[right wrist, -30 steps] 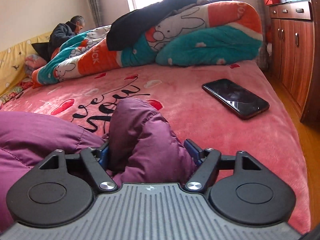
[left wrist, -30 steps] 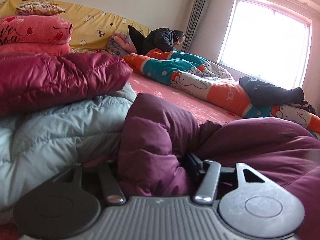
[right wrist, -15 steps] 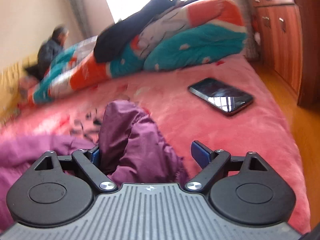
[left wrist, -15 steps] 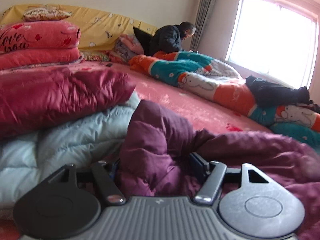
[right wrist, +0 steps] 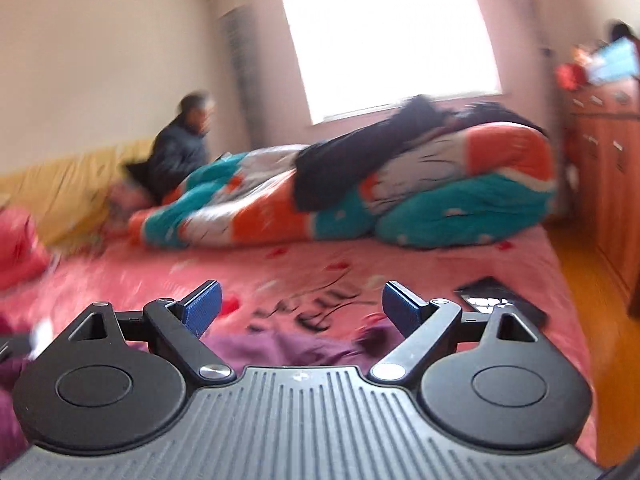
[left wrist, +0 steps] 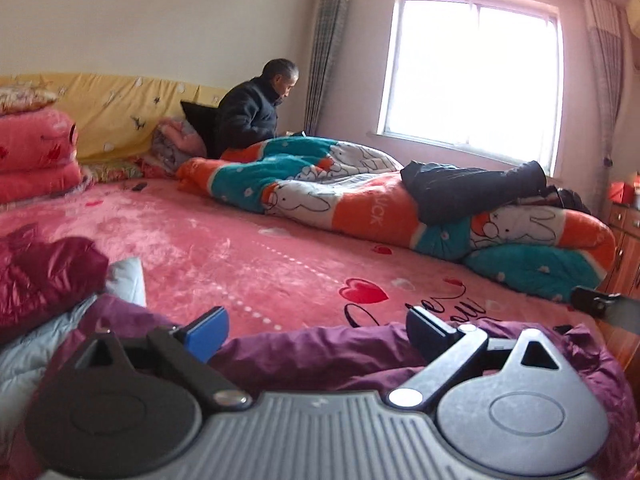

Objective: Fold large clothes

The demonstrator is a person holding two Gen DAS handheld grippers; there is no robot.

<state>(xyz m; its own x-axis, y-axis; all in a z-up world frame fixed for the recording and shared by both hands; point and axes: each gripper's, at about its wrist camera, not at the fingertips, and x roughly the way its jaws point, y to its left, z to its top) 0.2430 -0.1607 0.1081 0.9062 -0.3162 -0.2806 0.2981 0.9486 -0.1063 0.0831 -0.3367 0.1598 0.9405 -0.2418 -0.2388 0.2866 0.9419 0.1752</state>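
Both our grippers have let go of the purple puffer jacket point(left wrist: 320, 354) and lifted. Left view: left gripper point(left wrist: 316, 330), fingers just spread, hovers empty above its quilted bulk on the plush pink bed point(left wrist: 240, 248). Right view: right gripper point(right wrist: 302, 306) likewise released; this fold seems laid, more probably remaining.

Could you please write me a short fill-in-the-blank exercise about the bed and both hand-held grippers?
1. The jacket lying below the left hand-held gripper is ____ in colour.
2. The right hand-held gripper has its jaws ____, holding nothing.
3. The phone lies on the ____ bedspread.

Missing words: purple; open; pink
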